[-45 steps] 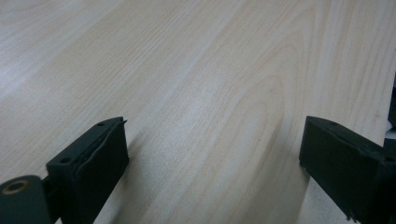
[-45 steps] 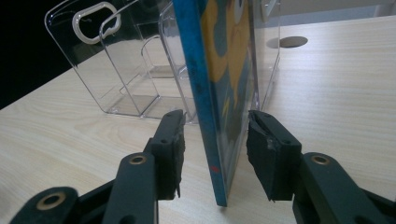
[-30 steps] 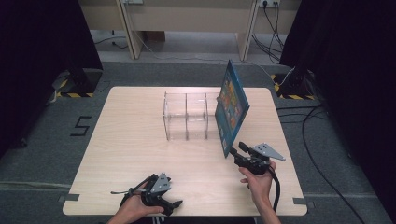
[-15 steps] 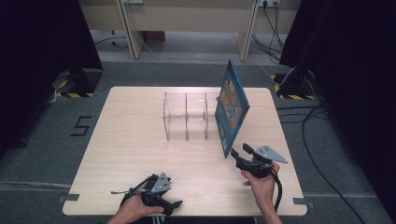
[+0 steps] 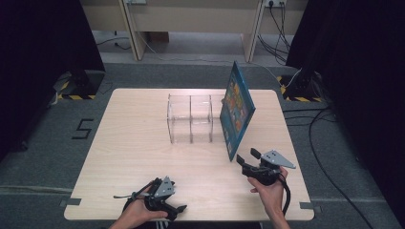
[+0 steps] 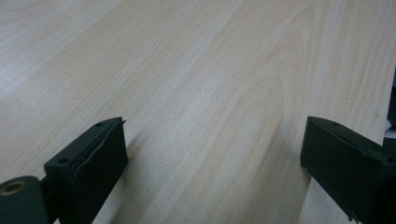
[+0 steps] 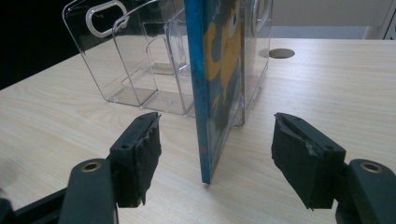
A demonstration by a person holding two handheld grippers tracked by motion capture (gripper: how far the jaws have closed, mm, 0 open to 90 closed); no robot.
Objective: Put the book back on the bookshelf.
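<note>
A thin blue book [image 5: 237, 108] with a bright cartoon cover stands on edge, leaning against the right end of a clear plastic divided rack [image 5: 191, 118] at mid-table. In the right gripper view the book [image 7: 215, 79] rises between the two open jaws, its spine edge facing me, the rack [image 7: 140, 60] behind it. My right gripper [image 5: 248, 160] is open just in front of the book's near corner, apart from it. My left gripper [image 5: 177, 209] rests open near the table's front edge, with bare wood [image 6: 196, 93] between its jaws.
The light wooden table [image 5: 129, 143] has open surface left of the rack. A round cable hole [image 7: 281, 53] sits in the tabletop beyond the book. Cables [image 5: 329, 119] lie on the grey floor at right, and dark curtains flank both sides.
My right gripper has drawn back slightly toward the person, away from the book's near corner. The left gripper, book and rack have not moved.
</note>
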